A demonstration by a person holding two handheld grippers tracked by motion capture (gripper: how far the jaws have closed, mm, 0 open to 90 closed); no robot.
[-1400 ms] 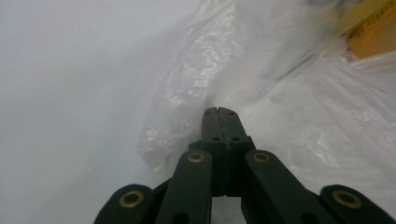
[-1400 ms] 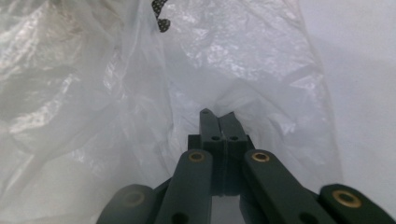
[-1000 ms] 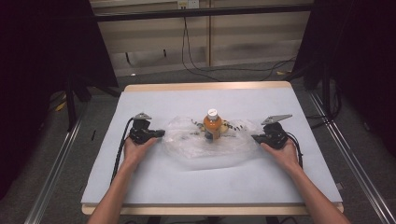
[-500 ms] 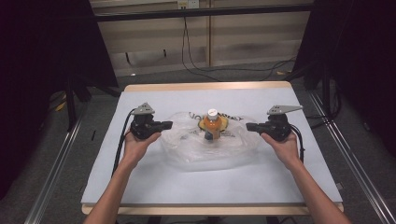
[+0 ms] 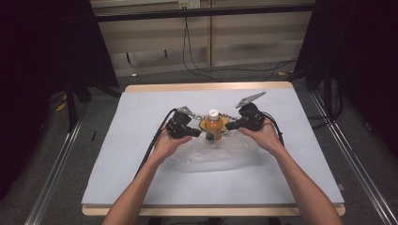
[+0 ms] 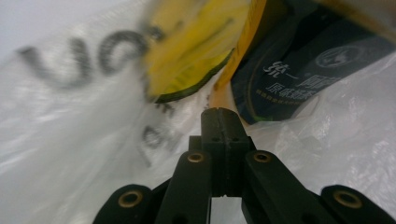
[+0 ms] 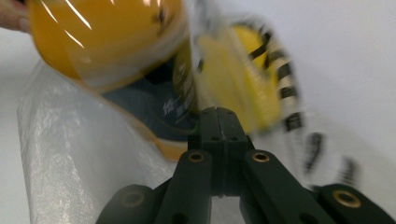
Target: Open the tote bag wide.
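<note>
White Chinese characters "统一" showing on the dark blue label of the orange drink bottle, smaller characters beneath blurring, large grey letters on the clear plastic bag staying unreadable

Both forearms are bare, with no sleeves and no gloves on them. The left gripper has a compact black body, and a small grey three-cornered plate sits on top of it. The right gripper is black too, and its grey plate looks longer. A black cable trails from each one. From close, the jaws are matt black, with flat links joined by brass-coloured rivets and small screw holes near the tips.
</note>
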